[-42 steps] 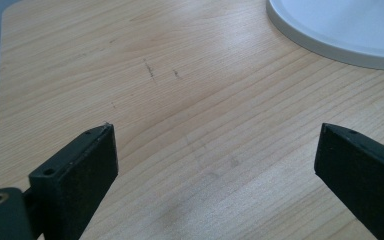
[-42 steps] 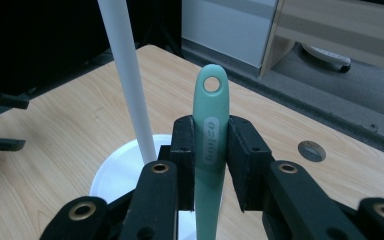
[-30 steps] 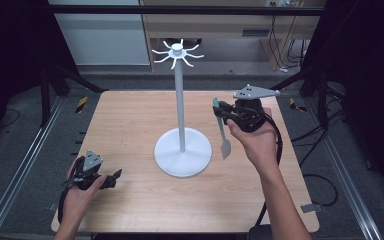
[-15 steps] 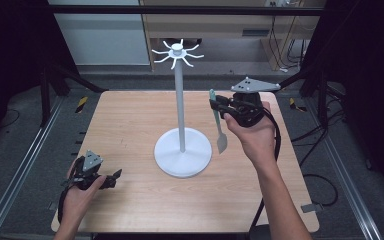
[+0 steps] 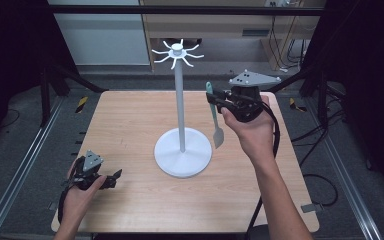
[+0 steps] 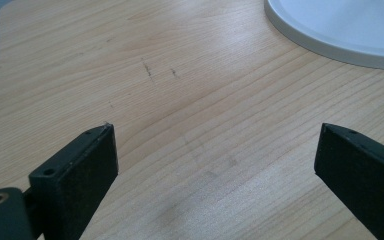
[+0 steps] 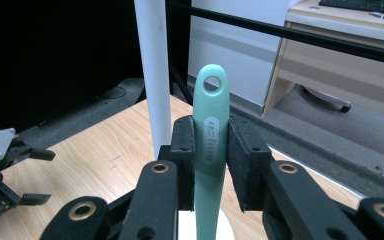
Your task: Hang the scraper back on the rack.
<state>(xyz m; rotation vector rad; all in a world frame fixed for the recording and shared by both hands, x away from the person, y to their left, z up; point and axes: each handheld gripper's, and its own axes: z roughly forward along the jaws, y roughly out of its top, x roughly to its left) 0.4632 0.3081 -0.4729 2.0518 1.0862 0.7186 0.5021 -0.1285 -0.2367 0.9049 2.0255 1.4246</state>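
**Green spatula held upright beside the white stand**

The right claw (image 5: 219,100) is up off the desk (image 5: 130,125), clamped on the handle of a pale green spatula (image 5: 214,116). From the right gripper view the two black pads press the handle from both sides, just below its hanging hole, and the handle end points upward. In the high view the spatula hangs nearly straight down from the grip, its grey blade low and close to the round base of the white stand (image 5: 180,107), without touching it as far as I can see. The stand's pole rises just to the left of the spatula, and its ring of hooks sits higher than the handle end.

The left claw (image 5: 111,179) rests low at the near left corner of the desk. Its jaws stand wide apart with only bare wood between them, and the rim of the stand's base shows beyond.
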